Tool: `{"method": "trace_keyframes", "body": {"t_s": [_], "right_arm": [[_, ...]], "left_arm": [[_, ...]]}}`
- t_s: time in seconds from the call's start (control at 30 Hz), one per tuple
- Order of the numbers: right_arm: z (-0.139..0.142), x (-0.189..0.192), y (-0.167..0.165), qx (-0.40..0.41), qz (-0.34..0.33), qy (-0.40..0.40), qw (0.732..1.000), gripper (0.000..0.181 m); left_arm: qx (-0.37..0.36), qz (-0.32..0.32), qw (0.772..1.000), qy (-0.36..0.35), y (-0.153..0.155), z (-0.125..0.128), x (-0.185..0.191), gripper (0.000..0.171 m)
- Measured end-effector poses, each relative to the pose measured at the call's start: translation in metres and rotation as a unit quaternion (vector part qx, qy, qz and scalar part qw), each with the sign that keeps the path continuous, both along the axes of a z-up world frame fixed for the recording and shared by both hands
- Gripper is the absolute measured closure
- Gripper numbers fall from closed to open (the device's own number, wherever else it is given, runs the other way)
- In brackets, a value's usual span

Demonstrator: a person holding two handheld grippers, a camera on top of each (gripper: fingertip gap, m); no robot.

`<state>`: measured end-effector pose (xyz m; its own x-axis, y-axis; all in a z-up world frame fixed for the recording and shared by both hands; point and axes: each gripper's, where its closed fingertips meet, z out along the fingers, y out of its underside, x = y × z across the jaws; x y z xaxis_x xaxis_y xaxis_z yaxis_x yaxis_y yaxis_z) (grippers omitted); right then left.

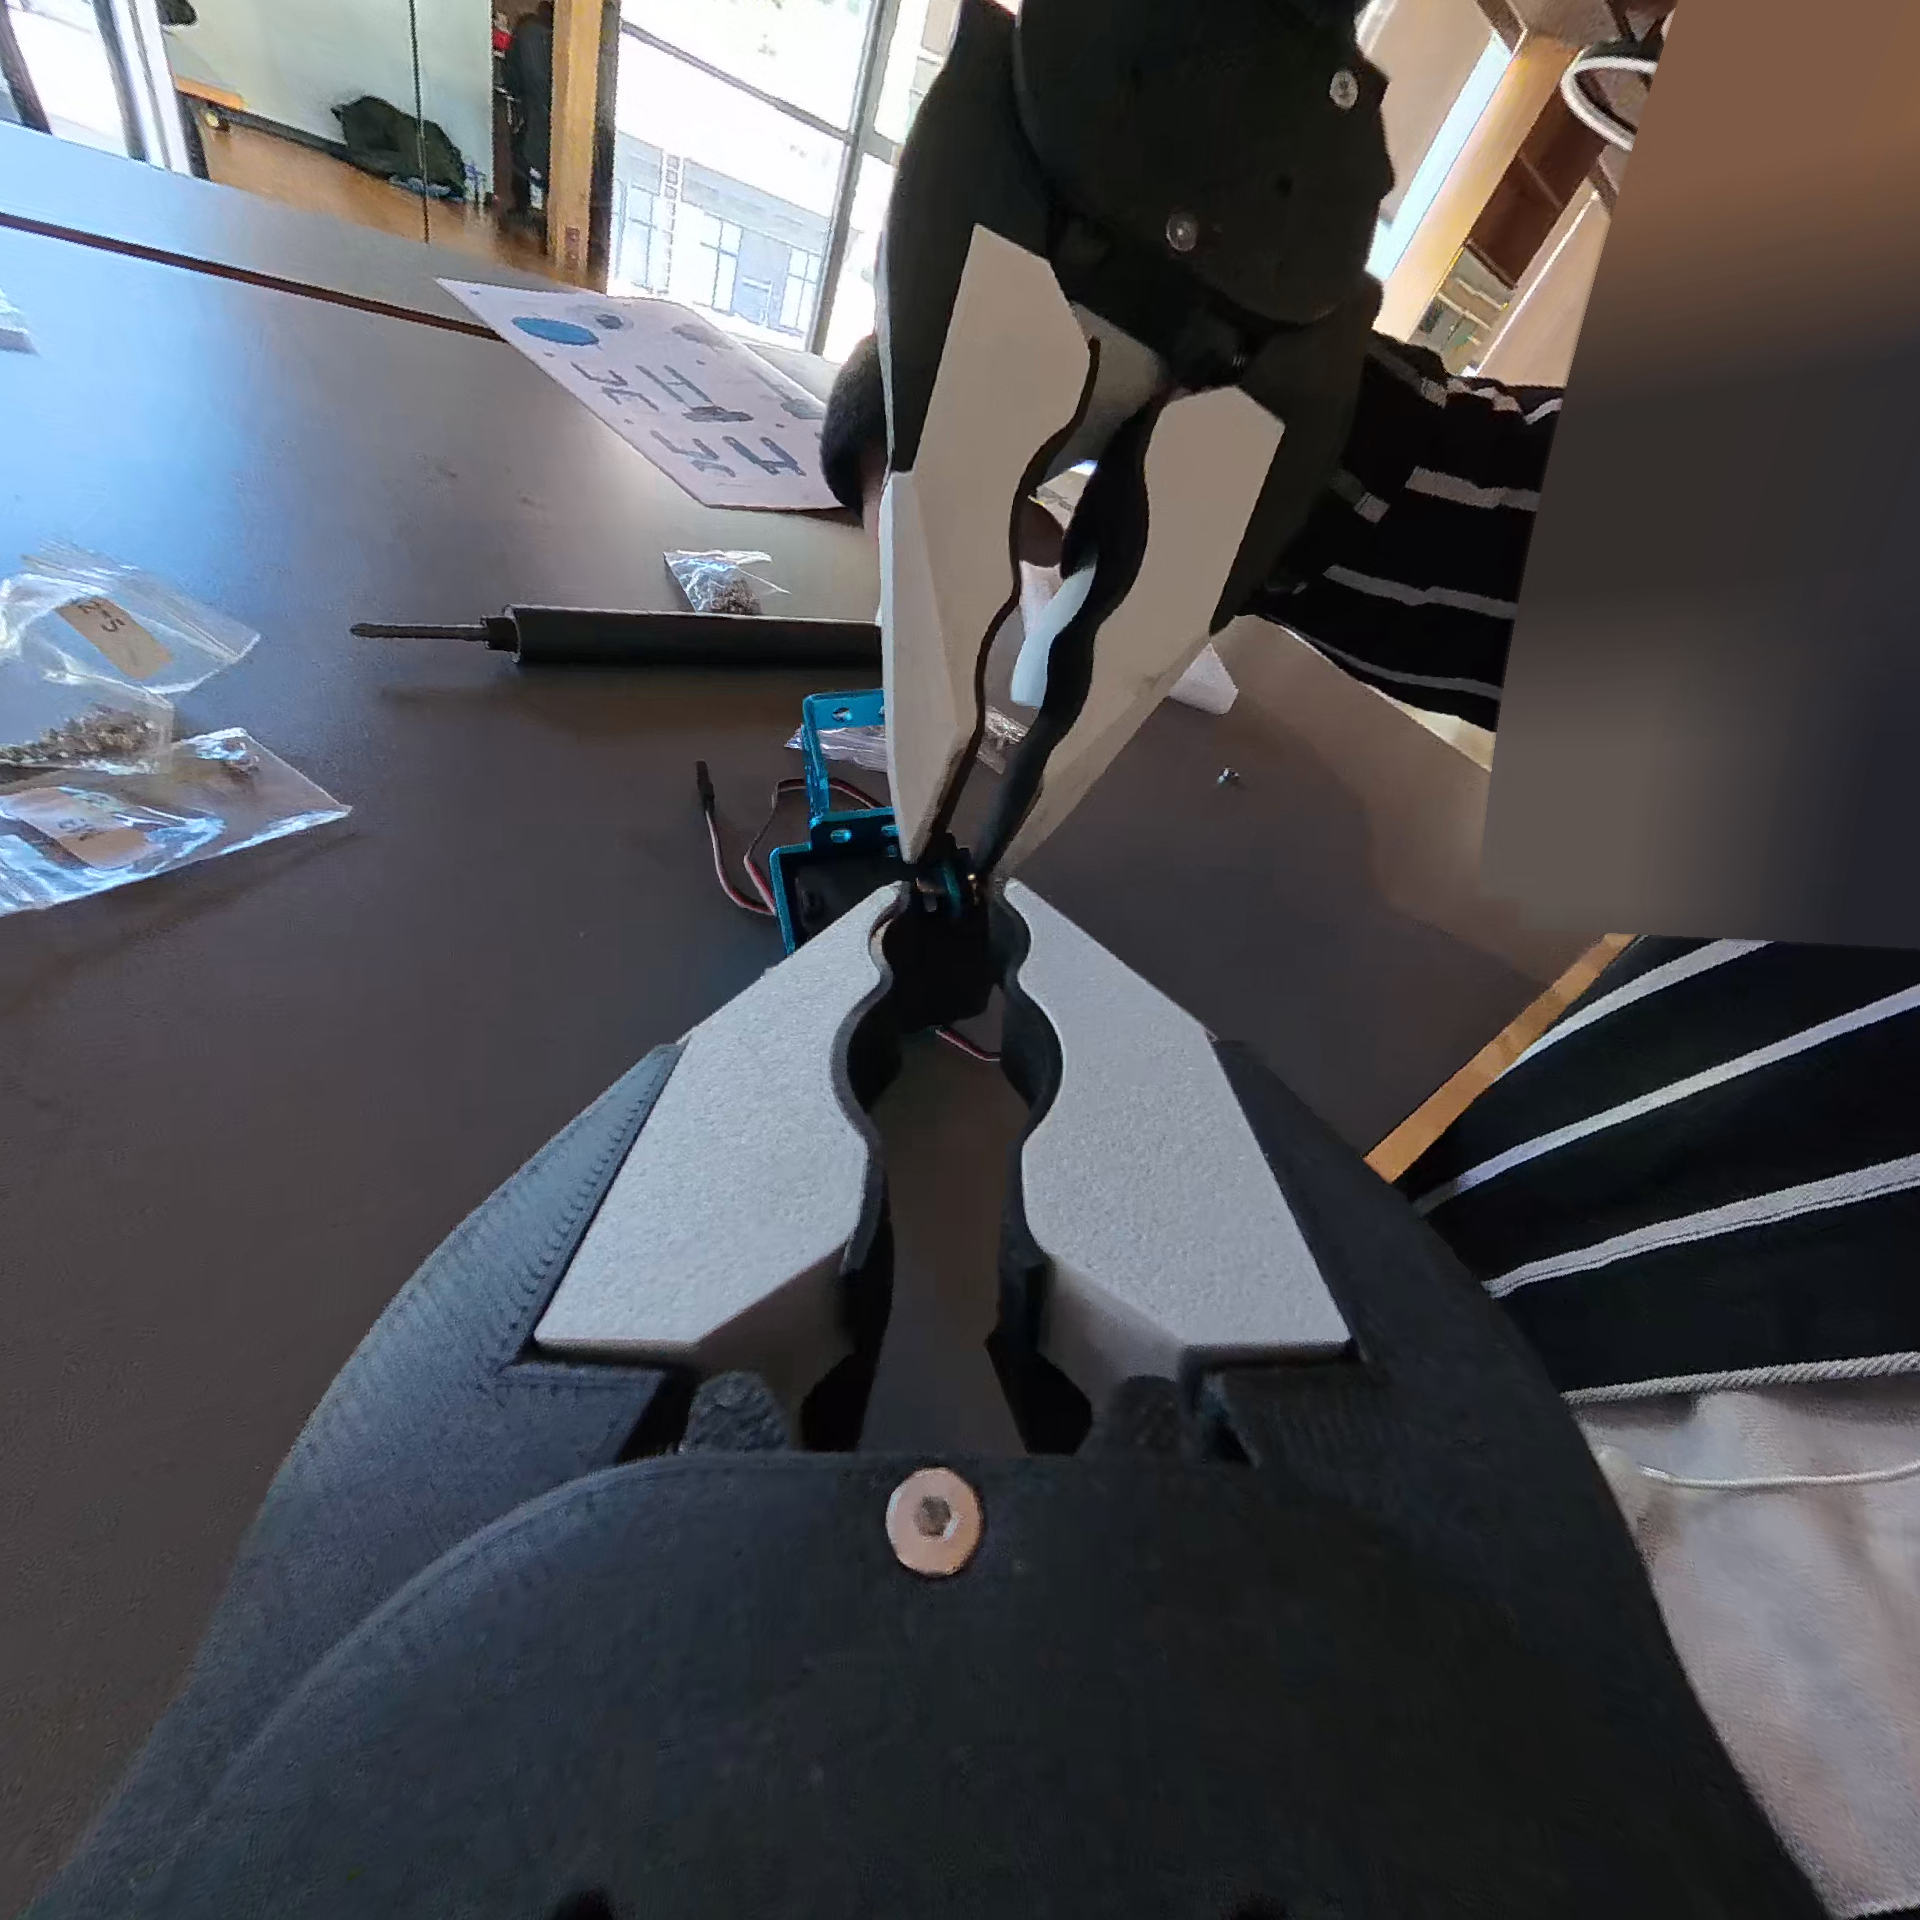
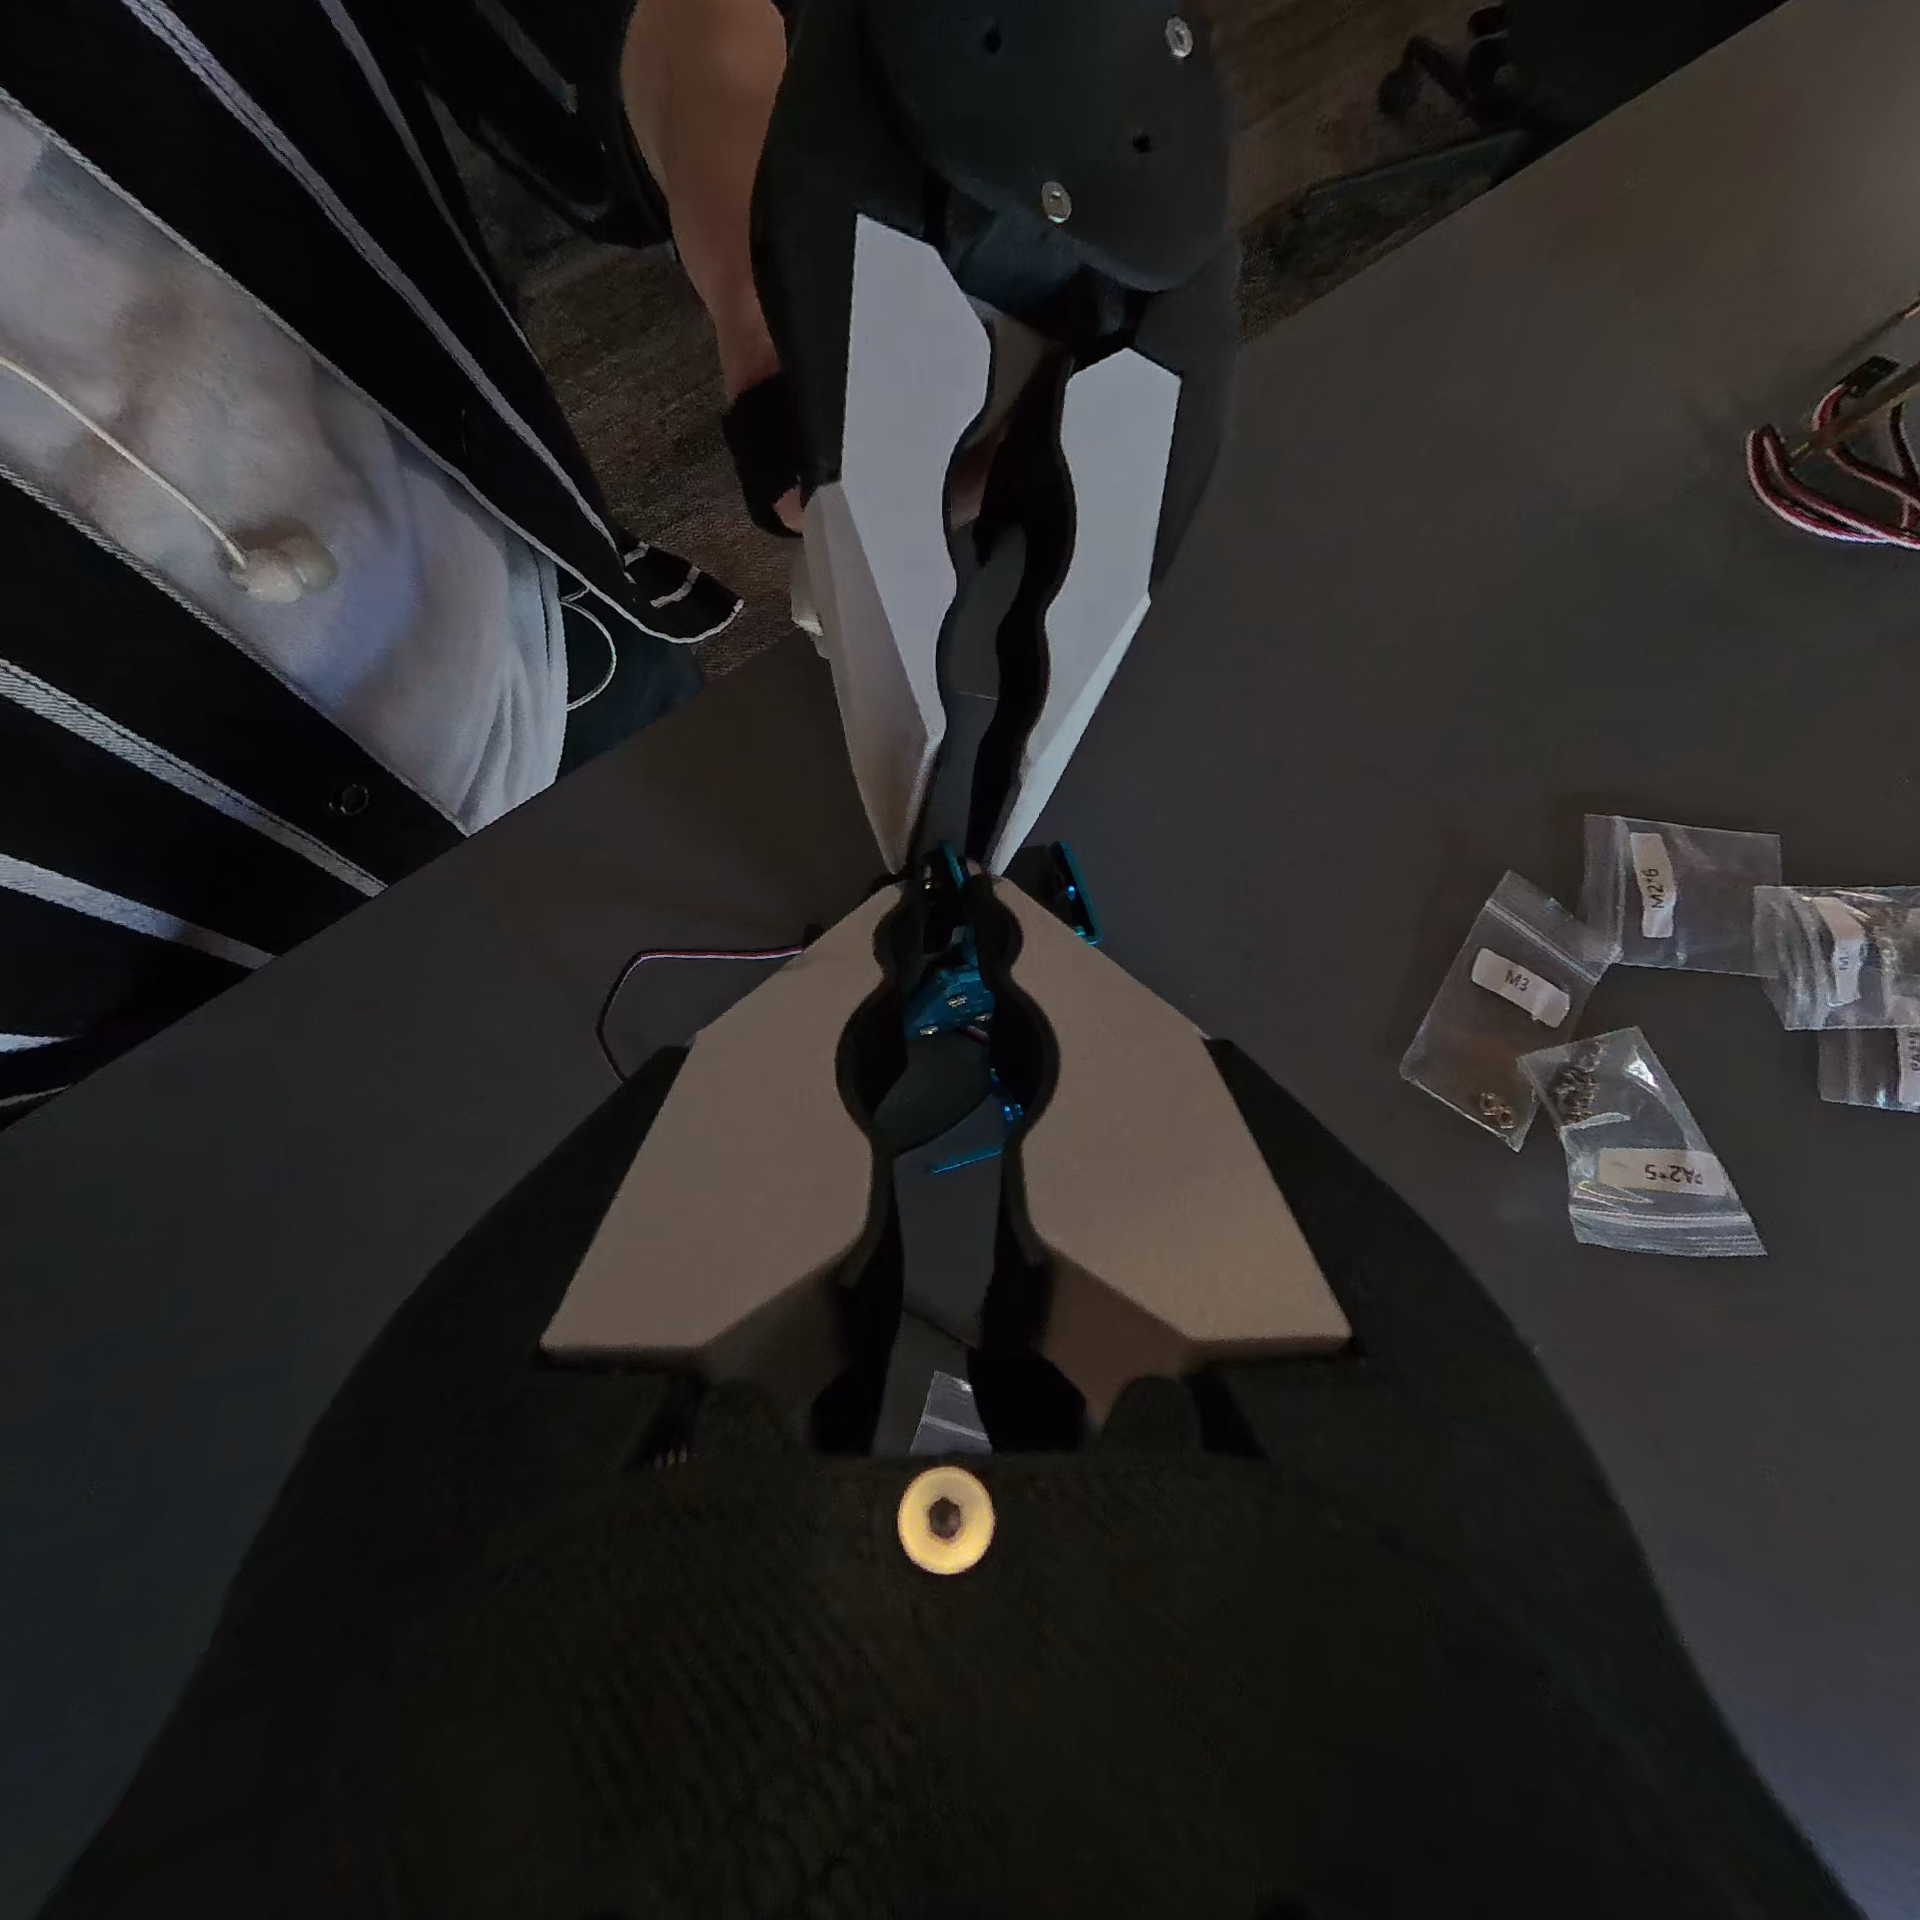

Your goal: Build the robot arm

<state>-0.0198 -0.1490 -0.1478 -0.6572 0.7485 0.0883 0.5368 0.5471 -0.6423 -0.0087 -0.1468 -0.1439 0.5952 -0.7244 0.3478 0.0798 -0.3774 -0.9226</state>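
Note:
My left gripper (image 1: pixel 948 902) is shut on a black servo (image 1: pixel 940 971) that sits in a blue metal bracket (image 1: pixel 836 800) just above the dark table (image 1: pixel 364 1091). The servo's red, white and black wire (image 1: pixel 727 842) trails left. My right gripper (image 1: pixel 956 847) comes down from above, tip to tip with the left one, and pinches the top of the same assembly. In the right wrist view my right gripper (image 2: pixel 945 891) is shut on the blue bracket (image 2: pixel 951 1003), with the left gripper (image 2: pixel 948 847) opposite it. How the parts join is hidden between the fingers.
A black screwdriver (image 1: pixel 665 634) lies behind the assembly. Small plastic bags of screws lie to the left (image 1: pixel 114 727) and also show in the right wrist view (image 2: pixel 1558 1018). A lettered cardboard sheet (image 1: pixel 665 395), a loose screw (image 1: pixel 1228 774), spare wires (image 2: pixel 1839 488) and a person's striped clothing (image 1: pixel 1662 1143) by the table edge. The grippers are tip to tip, or close to it.

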Motion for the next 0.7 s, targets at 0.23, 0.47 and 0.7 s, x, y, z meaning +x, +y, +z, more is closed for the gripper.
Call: {"method": "trace_keyframes", "body": {"t_s": [0.23,0.47,0.7], "right_arm": [[0.0012,0.0009,-0.0002,0.041,0.032,0.035,0.998,0.171],[-0.0007,0.0033,-0.0019,0.049,0.050,0.020,0.997,0.170],[-0.0011,0.0042,-0.0035,0.055,0.068,0.004,0.996,0.171]], "left_arm": [[0.005,-0.005,1.000,0.000,-0.0008,0.0010,0.0034,0.156],[0.004,-0.014,1.000,0.001,-0.0021,0.0002,0.0061,0.156],[0.002,-0.018,1.000,-0.003,-0.0028,0.0006,0.0072,0.155]]}}
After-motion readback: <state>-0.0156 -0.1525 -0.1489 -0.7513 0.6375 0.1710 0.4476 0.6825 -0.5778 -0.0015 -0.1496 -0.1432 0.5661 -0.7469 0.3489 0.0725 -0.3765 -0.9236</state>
